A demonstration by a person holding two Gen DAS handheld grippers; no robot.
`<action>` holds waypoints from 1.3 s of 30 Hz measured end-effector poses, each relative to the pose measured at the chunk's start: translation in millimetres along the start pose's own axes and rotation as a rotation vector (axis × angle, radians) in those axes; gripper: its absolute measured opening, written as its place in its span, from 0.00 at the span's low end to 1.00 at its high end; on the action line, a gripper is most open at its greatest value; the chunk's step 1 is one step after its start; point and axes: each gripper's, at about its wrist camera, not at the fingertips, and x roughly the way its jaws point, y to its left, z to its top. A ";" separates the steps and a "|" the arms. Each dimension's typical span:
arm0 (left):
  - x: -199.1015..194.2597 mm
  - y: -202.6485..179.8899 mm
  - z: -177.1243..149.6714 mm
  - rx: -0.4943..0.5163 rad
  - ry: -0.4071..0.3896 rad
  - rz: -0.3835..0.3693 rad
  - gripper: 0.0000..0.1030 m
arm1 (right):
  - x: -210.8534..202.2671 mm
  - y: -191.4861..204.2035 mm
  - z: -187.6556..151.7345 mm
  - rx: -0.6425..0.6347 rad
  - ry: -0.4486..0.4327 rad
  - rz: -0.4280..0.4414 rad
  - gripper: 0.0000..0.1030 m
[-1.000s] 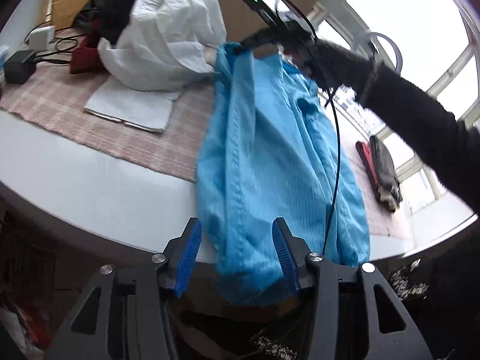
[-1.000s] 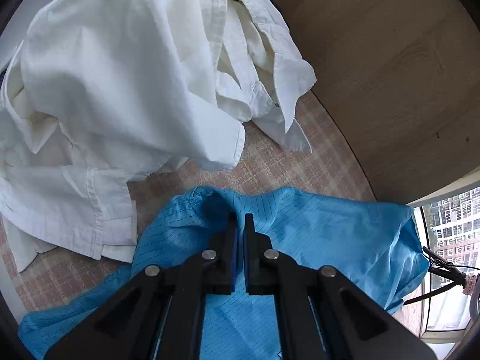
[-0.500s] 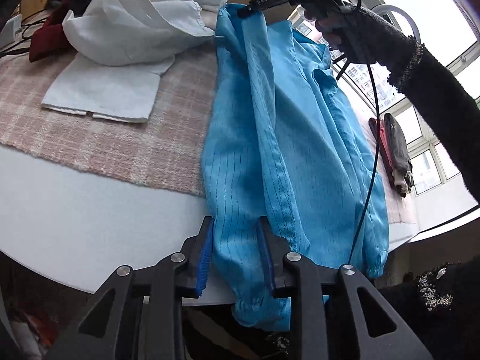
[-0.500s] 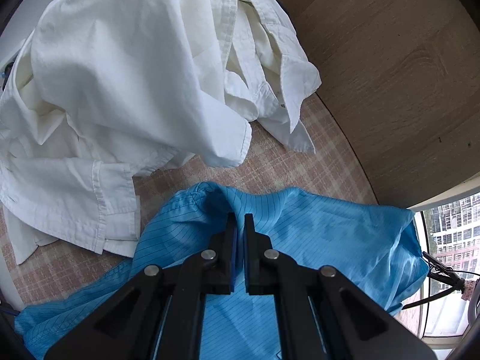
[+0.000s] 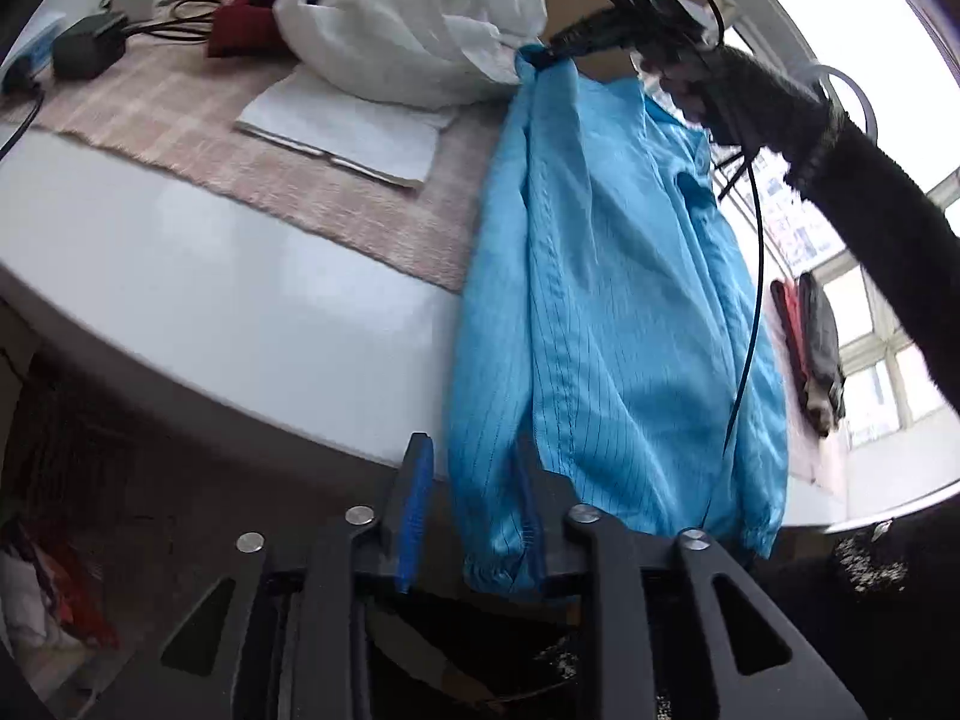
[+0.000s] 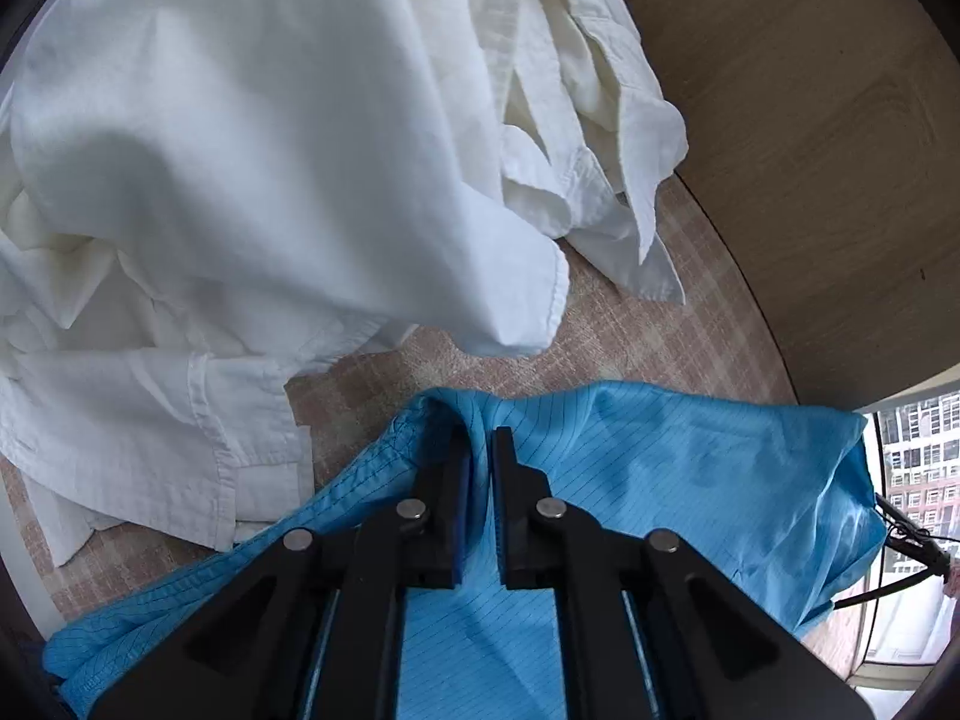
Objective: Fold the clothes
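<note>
A blue striped garment [image 5: 606, 276] lies lengthwise across the checked cloth and hangs over the table's near edge. My right gripper [image 6: 478, 450] is shut on a fold at its far end [image 6: 660, 456], next to the white shirts; it also shows in the left wrist view [image 5: 543, 54]. My left gripper [image 5: 471, 504] is open around the blue sleeve cuff [image 5: 498, 552] hanging below the table edge, its jaws standing apart on either side of the cloth.
A pile of white shirts [image 6: 252, 150] sits on the pink checked cloth [image 5: 180, 108] at the back. A folded white piece [image 5: 348, 132], chargers and cables [image 5: 90, 42], and dark clothes [image 5: 816, 348] at the right edge lie around. The white table [image 5: 210, 294] borders a wooden panel [image 6: 810, 120].
My left gripper has opened wider around the hanging cuff and drawn back and lower. My right gripper has kept its hold and lifted the far end slightly.
</note>
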 end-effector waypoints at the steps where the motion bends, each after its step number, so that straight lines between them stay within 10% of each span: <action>1: -6.4 4.0 -2.6 -0.006 -0.016 -0.007 0.37 | -0.8 3.2 2.0 -0.016 0.005 -0.008 0.13; 12: 15.5 -23.8 -28.7 0.091 0.077 -0.044 0.47 | 7.6 -1.7 13.2 0.095 0.048 0.013 0.12; 15: 24.2 -28.0 -34.5 0.139 0.086 -0.010 0.07 | 3.9 -3.5 11.1 0.133 0.036 0.030 0.05; 23: -18.0 -65.8 -32.7 0.297 -0.003 -0.067 0.02 | -46.9 -33.9 -15.2 0.283 -0.072 0.047 0.03; 31: -24.8 -165.1 -48.1 0.586 0.019 -0.141 0.02 | -98.2 -121.7 -100.2 0.535 -0.206 0.069 0.03; 35: 16.8 -201.8 -69.6 0.663 0.150 -0.179 0.11 | -94.7 -174.1 -177.1 0.680 -0.206 0.072 0.03; 39: 34.6 -209.7 -88.4 0.620 0.296 -0.166 0.10 | -48.1 -204.2 -255.3 0.755 0.053 0.070 0.32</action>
